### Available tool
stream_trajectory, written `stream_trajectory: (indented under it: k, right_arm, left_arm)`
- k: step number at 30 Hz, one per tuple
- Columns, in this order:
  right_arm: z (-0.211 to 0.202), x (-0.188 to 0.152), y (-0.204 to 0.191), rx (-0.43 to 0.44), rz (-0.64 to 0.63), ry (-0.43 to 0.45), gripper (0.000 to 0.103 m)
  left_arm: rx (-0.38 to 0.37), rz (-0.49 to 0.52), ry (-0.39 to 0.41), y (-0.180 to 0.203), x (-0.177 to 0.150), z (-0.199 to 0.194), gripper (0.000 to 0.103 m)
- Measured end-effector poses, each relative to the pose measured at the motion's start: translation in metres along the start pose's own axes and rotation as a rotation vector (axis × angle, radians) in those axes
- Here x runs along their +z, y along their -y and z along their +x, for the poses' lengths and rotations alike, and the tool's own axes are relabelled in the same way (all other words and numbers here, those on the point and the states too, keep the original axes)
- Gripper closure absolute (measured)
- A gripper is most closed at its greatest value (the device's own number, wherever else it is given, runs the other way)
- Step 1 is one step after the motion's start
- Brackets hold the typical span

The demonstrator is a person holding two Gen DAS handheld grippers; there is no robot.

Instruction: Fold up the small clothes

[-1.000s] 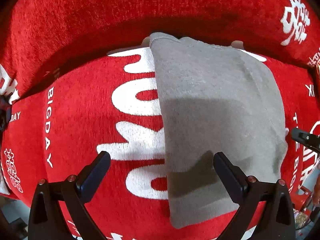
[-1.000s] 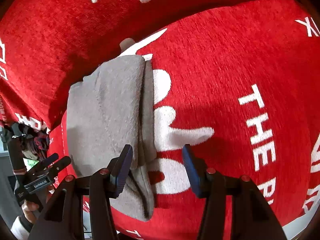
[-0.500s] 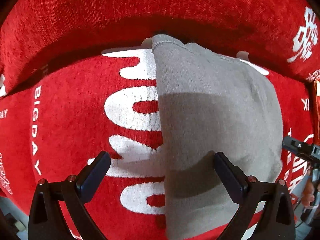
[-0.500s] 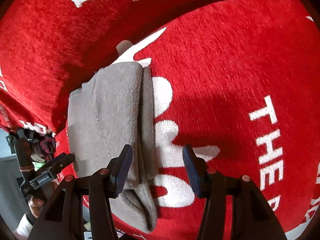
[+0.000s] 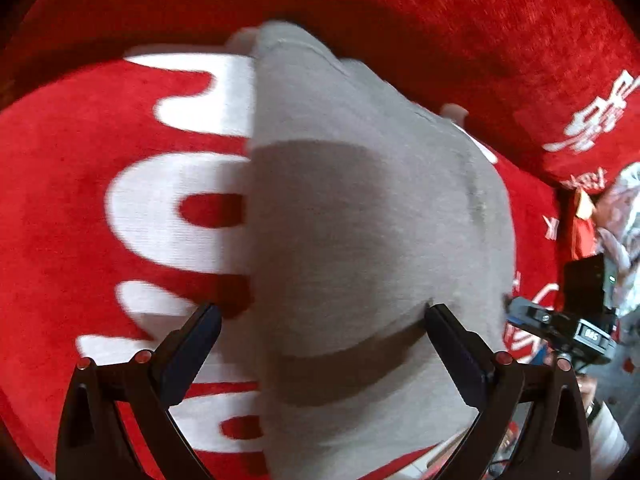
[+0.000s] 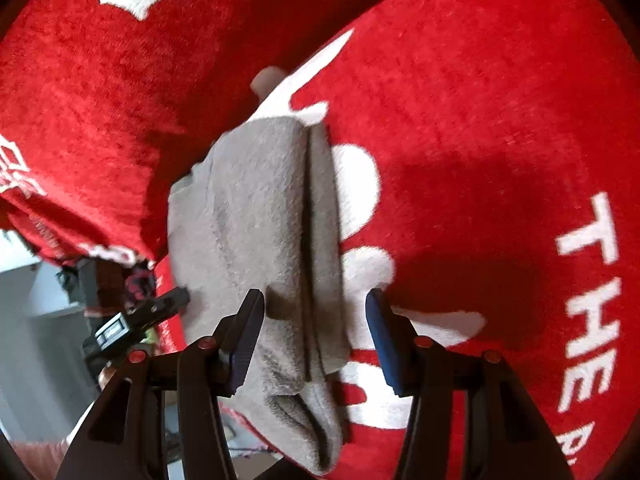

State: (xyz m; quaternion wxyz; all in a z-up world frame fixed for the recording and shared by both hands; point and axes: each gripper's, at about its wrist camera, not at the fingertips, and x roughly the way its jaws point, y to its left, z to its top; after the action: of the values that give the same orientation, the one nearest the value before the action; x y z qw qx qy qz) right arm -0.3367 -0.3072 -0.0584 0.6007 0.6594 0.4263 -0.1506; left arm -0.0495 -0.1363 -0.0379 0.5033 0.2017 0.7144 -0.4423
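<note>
Garment: grey garment (image 5: 360,220), small and soft, lying on the red cover (image 5: 100,208) with large white lettering. Already doubled lengthwise; the right wrist view shows stacked layers and a dark seam line between them along its long side (image 6: 308,240).
Surface: looks like a sofa seat or cushion rather than a tabletop; a second red cushion (image 5: 480,40) rises just behind the garment's far end.
Done so far: judging by the layers, at least one lengthwise fold is in. The piece reads as a long narrow strip, running from the back cushion toward the front edge.
Left to do: probably a crosswise fold to shorten the strip, then squaring up. The near end (image 6: 308,420) is bunched and hangs toward the seat's front edge, so it is not tidy yet.
Left tool (image 5: 320,344): jaws wide apart, nothing clamped. Pitched steeply down over the near half of the garment; its left finger sits above the red cover, its right finger above the grey cloth. Whether the tips touch the fabric cannot be told.
Right tool (image 6: 314,332): jaws partly apart, straddling the layered edge of the garment, pads not pressing on it. Angled down at the near end.
Other tool seen: each wrist view catches the opposite tool at the frame edge (image 5: 560,332), with a pale sleeve below it.
Risk, as judged: the loose layers could slide apart if only the top one is pinched.
</note>
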Motion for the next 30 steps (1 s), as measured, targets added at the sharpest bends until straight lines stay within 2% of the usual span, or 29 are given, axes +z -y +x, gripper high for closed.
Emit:
stream_trajectory:
  k: [5, 12, 17, 20, 21, 22, 24, 27, 30]
  right_arm:
    - [0.018, 0.002, -0.001, 0.056, -0.025, -0.057, 0.046]
    - [0.041, 0.015, -0.014, 0.144, -0.035, -0.053, 0.044]
    - [0.051, 0.013, -0.019, 0.159, -0.015, -0.023, 0.044]
    - [0.052, 0.011, -0.017, 0.163, 0.021, -0.016, 0.049]
    - [0.055, 0.012, -0.018, 0.145, 0.027, -0.018, 0.063]
    - [0.055, 0.012, -0.018, 0.135, 0.032, -0.020, 0.067]
    - [0.054, 0.010, -0.022, 0.141, 0.035, -0.009, 0.072]
    - [0.051, 0.005, -0.030, 0.181, 0.053, 0.002, 0.074]
    - [0.049, -0.001, -0.041, 0.213, 0.070, 0.015, 0.074]
  left_arm:
    - [-0.021, 0.045, -0.021, 0.014, 0.002, 0.013, 0.000]
    - [0.004, 0.040, -0.001, 0.018, 0.006, 0.016, 0.000]
    - [0.018, 0.030, 0.016, 0.020, 0.006, 0.017, 0.001]
    - [0.043, 0.022, 0.044, 0.023, 0.004, 0.015, 0.010]
    - [0.034, 0.022, 0.061, 0.023, 0.002, 0.012, 0.016]
    - [0.030, 0.023, 0.071, 0.024, 0.001, 0.010, 0.020]
    - [0.013, 0.028, 0.089, 0.020, -0.003, 0.001, 0.038]
    - [-0.027, 0.032, 0.100, 0.014, -0.008, -0.013, 0.050]
    - [-0.060, 0.043, 0.111, 0.015, -0.012, -0.026, 0.052]
